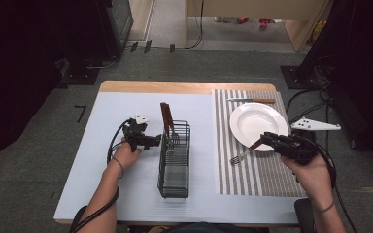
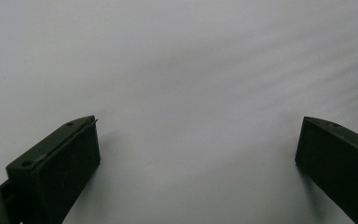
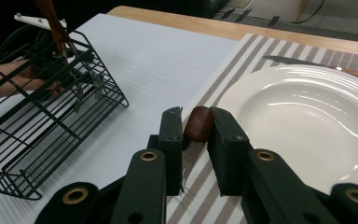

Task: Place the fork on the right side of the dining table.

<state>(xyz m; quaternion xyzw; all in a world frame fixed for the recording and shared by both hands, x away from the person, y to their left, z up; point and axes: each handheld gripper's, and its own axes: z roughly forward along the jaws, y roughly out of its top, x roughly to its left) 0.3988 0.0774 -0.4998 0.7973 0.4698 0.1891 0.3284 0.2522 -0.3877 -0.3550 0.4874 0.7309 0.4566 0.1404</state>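
Note:
A fork with a brown wooden handle slants down onto the striped placemat, tines on the cloth. My right gripper is shut on the end of that handle, just in front of the white plate; in the right gripper view the jaws pinch the rounded handle end. My left gripper is held beside the left wall of the black wire basket. Its jaws stand wide open over the bare white mat with nothing between them.
A brown-handled utensil stands upright in the far end of the basket. A knife lies beyond the plate on the placemat. The white mat covers the table's left part. Cables trail off the right edge.

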